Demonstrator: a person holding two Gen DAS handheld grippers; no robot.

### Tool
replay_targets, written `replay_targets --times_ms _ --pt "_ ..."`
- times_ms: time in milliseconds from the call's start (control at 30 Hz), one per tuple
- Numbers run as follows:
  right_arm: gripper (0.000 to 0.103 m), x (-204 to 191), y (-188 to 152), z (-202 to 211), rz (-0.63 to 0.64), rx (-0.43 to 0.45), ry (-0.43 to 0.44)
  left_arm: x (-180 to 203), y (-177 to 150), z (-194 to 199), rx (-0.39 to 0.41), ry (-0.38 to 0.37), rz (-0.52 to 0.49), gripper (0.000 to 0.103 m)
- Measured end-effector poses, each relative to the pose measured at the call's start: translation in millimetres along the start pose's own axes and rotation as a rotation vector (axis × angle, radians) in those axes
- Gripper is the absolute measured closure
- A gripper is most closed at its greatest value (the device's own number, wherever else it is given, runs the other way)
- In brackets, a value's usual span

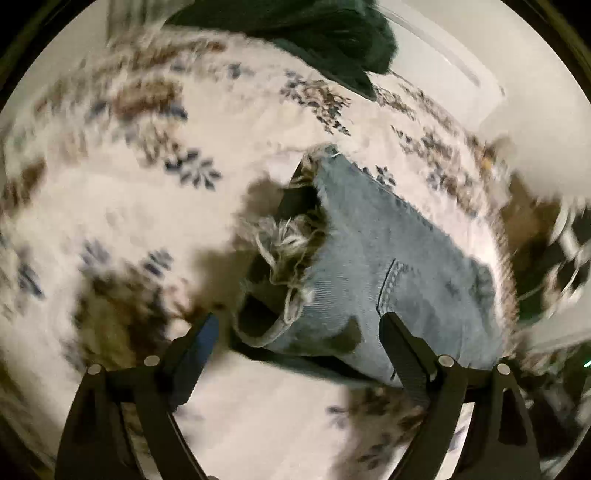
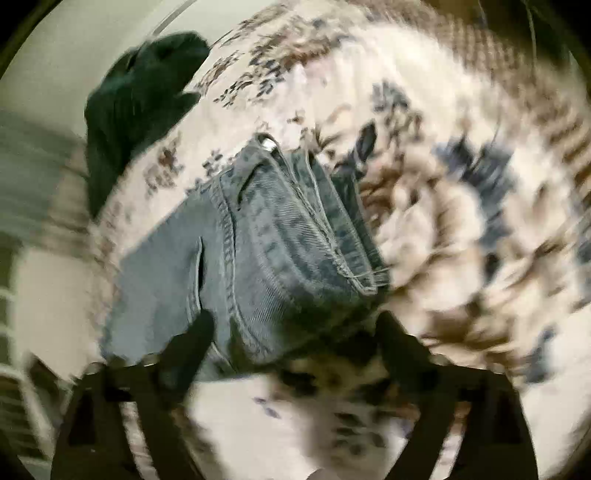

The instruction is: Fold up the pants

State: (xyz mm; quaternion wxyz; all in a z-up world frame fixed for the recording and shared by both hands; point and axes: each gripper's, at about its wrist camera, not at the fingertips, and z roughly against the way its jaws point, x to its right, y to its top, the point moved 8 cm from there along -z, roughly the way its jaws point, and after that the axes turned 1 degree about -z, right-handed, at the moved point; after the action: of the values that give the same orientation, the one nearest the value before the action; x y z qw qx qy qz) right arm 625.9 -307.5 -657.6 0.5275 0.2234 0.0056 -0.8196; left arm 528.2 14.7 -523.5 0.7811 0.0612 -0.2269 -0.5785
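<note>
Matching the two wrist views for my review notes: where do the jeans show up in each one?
Left wrist: jeans lie centre to lower right, frayed hem end toward the left claw.
Right wrist: jeans sit centre-left, waistband and button uppermost, above the right claw.
Shared landmark: the dark green garment at the far edge of the floral bedspread.

Your floral bedspread (image 1: 122,206): pattern smeared by motion blur in both views. Dark green garment (image 1: 332,33): cut off at the left view's top edge. Your right gripper (image 2: 295,332): fingers blurred.
</note>
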Motion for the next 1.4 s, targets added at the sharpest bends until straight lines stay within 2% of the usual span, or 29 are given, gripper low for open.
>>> replay_targets --times_ms 133,233,300,633,1000,1167,1400 --pt "0.0 -25 -13 43 0.183 0.073 -0.224 13 6 26 0.019 0.1 -0.146 0.014" --pt "0.0 -44 -25 81 0.278 0.139 -0.303 21 14 53 0.062 0.137 -0.205 0.014" --pt "0.0 -56 -31 106 0.306 0.163 -0.324 29 17 78 0.093 0.156 -0.225 0.014" --pt "0.0 -106 -70 247 0.388 0.265 -0.294 59 -3 212 0.224 0.171 -0.275 0.014" --pt "0.0 -128 -146 429 0.445 0.415 -0.212 78 -67 362 0.364 0.162 -0.276 0.014" --pt "0.0 -130 -187 500 0.474 0.468 -0.191 86 -97 413 0.396 0.146 -0.283 0.014" --pt "0.0 -134 -241 579 0.49 0.52 -0.183 88 -117 465 0.427 0.112 -0.316 0.014"
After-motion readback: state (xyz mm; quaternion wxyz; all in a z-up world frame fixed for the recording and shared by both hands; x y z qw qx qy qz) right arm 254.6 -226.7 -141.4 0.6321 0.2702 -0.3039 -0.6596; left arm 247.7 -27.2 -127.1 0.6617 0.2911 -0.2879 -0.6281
